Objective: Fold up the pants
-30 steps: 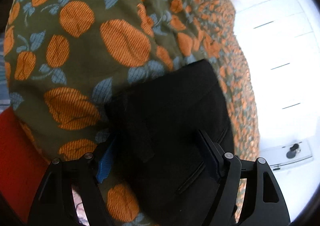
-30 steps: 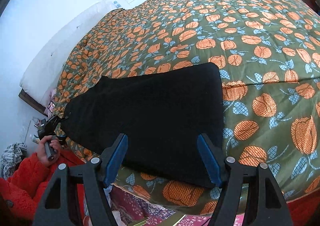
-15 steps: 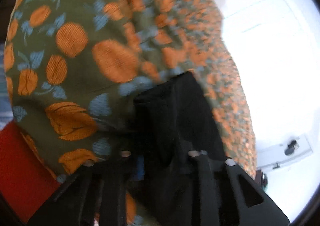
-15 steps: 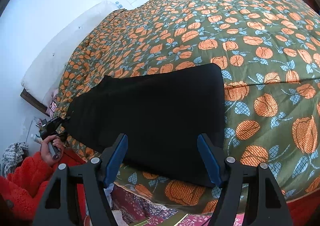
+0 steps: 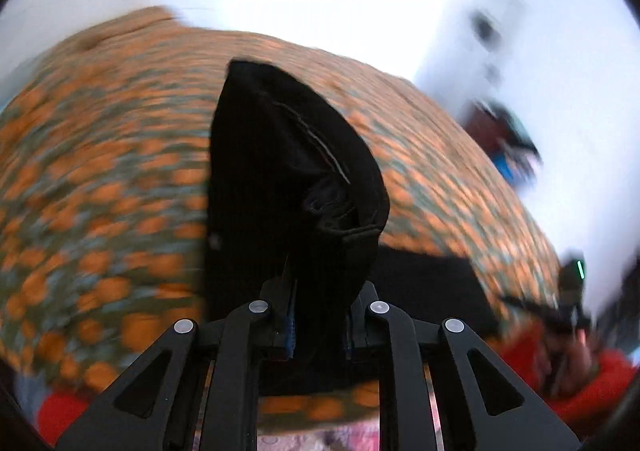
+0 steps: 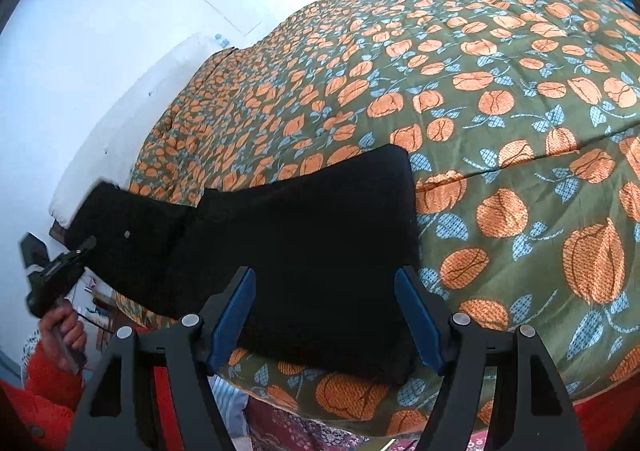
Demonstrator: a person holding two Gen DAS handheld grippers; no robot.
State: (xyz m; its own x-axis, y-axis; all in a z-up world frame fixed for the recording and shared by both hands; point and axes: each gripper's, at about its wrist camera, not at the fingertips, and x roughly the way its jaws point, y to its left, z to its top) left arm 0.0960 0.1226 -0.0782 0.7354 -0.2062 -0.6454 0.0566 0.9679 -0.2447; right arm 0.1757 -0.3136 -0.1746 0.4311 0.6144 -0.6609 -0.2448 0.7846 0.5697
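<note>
Gripping: the left gripper [image 5: 318, 325] has its jaws pressed together on a bunched edge of the black pants [image 5: 288, 179], which rise from between the fingers as a raised, folded flap.
Left fingers: the blue pads [image 5: 291, 321] show only as thin strips on either side of the pinched cloth.
Pants, left view: the lifted part shows a seam line and a crumpled hem or waistband near the jaws; the rest of this view is motion-blurred.
Pants, right view: the black pants [image 6: 296, 247] lie flat across the near edge of the quilt, with their far-left end raised off it near the left gripper [image 6: 60, 271].
Right gripper: the right gripper [image 6: 326, 315] hangs just above the near part of the pants, jaws spread wide, with nothing between the blue pads [image 6: 418, 319].
Quilt: the green quilt with orange fruit print [image 6: 500, 99] covers the bed under the pants.
Pillow: a white pillow [image 6: 132, 111] lies at the quilt's far-left end, by the white wall.
Person: a hand in a red sleeve [image 6: 64, 331] holds the left gripper's handle, left of the pants.
</note>
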